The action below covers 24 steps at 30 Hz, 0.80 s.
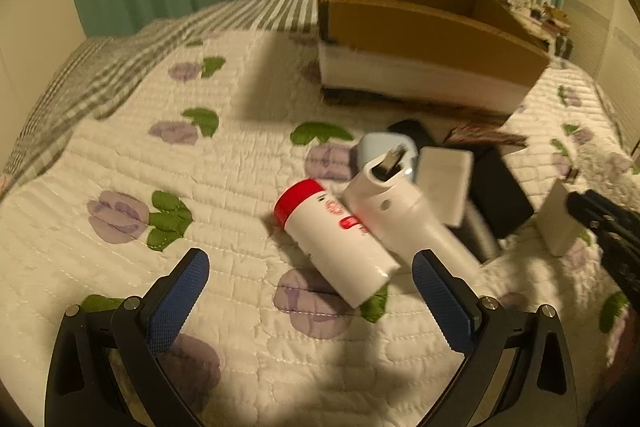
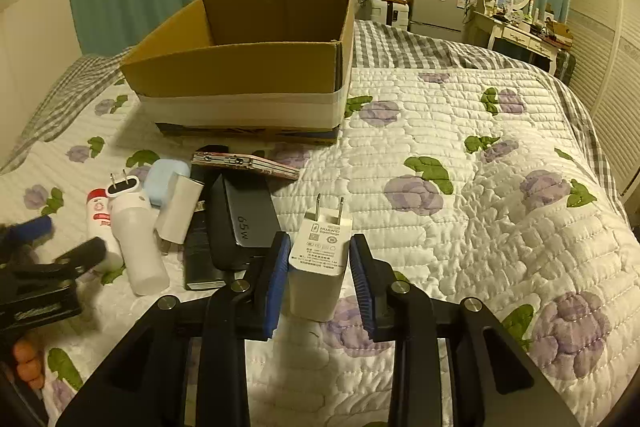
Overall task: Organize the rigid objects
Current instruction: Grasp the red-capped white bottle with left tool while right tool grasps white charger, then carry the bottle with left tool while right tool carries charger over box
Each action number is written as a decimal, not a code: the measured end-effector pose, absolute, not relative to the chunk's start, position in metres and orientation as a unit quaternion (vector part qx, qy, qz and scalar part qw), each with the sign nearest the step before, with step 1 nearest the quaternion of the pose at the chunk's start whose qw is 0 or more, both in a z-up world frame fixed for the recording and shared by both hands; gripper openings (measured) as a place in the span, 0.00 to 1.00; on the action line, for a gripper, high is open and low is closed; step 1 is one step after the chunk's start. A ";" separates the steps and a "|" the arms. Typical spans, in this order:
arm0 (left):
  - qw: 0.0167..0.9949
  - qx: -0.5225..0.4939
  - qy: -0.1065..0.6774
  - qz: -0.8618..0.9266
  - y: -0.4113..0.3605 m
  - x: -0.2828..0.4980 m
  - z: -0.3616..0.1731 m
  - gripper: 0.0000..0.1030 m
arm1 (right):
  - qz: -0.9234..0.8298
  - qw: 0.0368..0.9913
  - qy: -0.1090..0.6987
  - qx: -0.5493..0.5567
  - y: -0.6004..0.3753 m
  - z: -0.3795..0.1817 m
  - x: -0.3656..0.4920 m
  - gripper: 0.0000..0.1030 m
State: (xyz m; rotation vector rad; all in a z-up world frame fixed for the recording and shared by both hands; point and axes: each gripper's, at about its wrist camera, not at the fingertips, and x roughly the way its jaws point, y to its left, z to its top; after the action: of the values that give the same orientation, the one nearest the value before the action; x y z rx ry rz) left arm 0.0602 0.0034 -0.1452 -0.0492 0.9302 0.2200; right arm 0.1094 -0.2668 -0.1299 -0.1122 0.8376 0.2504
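My right gripper [image 2: 318,251] is shut on a white Huawei charger [image 2: 320,259], prongs pointing away, just above the quilt. My left gripper [image 1: 308,267] is open and empty, its blue pads [image 1: 180,299] either side of a white bottle with a red cap [image 1: 332,235] lying on the bed. Beside the bottle lies a white plug-in device [image 1: 404,215]. An open cardboard box [image 2: 248,67] stands at the far side; it also shows in the left wrist view [image 1: 420,39]. The right gripper with the charger [image 1: 560,223] shows at the right edge of the left wrist view.
A pile lies in front of the box: a light blue case [image 2: 166,181], a white adapter [image 2: 180,213], a black 65W charger [image 2: 244,219], a flat black item [image 2: 198,259] and a pink-edged case [image 2: 244,165]. A dresser with mirror [image 2: 516,15] and a fridge [image 2: 436,7] stand beyond the bed.
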 end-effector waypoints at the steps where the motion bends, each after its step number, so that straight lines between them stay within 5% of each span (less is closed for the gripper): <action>1: 0.884 -0.028 0.453 0.112 0.007 0.063 -0.148 0.99 | 0.123 0.904 0.405 -0.055 -0.266 -0.130 0.109 0.29; 7: 0.879 -0.027 0.463 0.109 0.007 0.075 -0.155 0.92 | 0.129 0.903 0.405 -0.060 -0.262 -0.130 0.108 0.29; 11: 0.871 -0.040 0.481 0.090 0.006 0.084 -0.160 0.46 | 0.130 0.903 0.405 -0.065 -0.261 -0.131 0.107 0.29; 24: 0.875 -0.064 0.467 0.114 0.016 0.092 -0.161 0.37 | 0.133 0.902 0.404 -0.072 -0.257 -0.130 0.105 0.29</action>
State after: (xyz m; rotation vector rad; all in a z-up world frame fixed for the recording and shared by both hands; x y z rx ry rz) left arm 0.0920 0.0157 -0.1611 -0.1336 0.9741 0.2376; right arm 0.1052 -0.2575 -0.1301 -0.1494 0.8344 0.2750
